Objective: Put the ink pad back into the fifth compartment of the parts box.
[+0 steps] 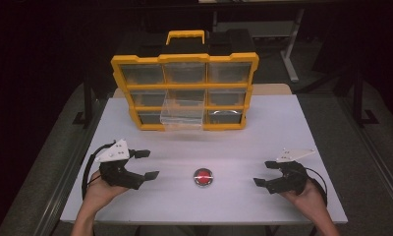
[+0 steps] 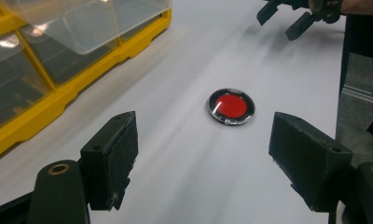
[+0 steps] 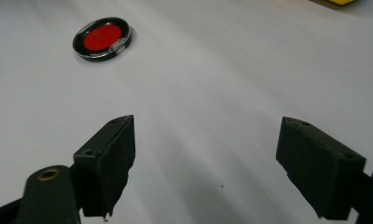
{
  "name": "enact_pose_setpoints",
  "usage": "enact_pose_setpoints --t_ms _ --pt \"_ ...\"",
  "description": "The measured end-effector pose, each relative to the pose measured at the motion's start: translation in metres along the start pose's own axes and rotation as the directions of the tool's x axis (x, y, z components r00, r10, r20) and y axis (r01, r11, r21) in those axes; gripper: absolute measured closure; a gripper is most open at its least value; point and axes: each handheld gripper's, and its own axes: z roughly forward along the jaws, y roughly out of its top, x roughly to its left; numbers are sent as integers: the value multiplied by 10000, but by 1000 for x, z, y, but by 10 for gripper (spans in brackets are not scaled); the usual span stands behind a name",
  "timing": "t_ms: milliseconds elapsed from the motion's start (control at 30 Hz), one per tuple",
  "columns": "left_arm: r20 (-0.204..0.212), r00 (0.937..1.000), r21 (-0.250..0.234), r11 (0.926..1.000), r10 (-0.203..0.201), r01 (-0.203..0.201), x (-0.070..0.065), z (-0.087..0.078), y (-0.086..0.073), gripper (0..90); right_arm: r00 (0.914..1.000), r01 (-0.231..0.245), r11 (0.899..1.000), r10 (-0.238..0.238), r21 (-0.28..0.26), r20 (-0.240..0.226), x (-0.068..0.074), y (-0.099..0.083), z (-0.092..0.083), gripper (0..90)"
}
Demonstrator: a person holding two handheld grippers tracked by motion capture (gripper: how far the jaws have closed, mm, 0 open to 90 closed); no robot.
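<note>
A small round case with a red centre and black rim (image 1: 203,177) lies flat on the white table (image 1: 263,132), near its front middle. It sits ahead of my left gripper (image 2: 203,154) as the round case (image 2: 231,106), and at the upper left in the right gripper view (image 3: 102,38). My left gripper (image 1: 146,164) rests open to the left of the case, jaws wide and empty. On the other side, my right gripper (image 1: 265,173) is open and empty too; it also appears far off (image 2: 287,18) in the left gripper view. In its own view the right gripper (image 3: 205,163) faces bare table.
A yellow organiser with clear drawers (image 1: 184,91) stands upright at the back of the table. One clear drawer (image 1: 182,114) in its lower middle is pulled out toward me, seen also as the drawer (image 2: 89,21). Dark floor surrounds the table.
</note>
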Motion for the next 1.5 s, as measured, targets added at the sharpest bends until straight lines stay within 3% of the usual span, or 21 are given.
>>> enact_pose_setpoints --t_ms 300,467,633,833,1067,1500 --pt "-288 9995 175 9998 -130 135 1 1 -12 219 9991 223 9996 -217 146 -351 2 12 4 179" --pt "-369 9991 4 9998 -216 216 2 1 -14 219 9973 459 9987 -446 219 -586 9 27 7 180" --pt "-528 9982 131 9995 -278 285 3 6 -16 213 9943 750 9964 -717 397 -791 17 46 12 178" --pt "-464 9982 229 9990 -382 393 4 11 -20 202 9876 1201 9908 -1129 616 -1093 24 67 23 179" --pt "-468 9983 312 9989 -341 356 6 11 -21 202 9837 1293 9879 -1169 857 -1367 30 87 35 181" --pt "-418 9986 233 9992 -314 324 6 11 -21 203 9730 1765 9751 -1523 1342 -1734 45 105 64 186"
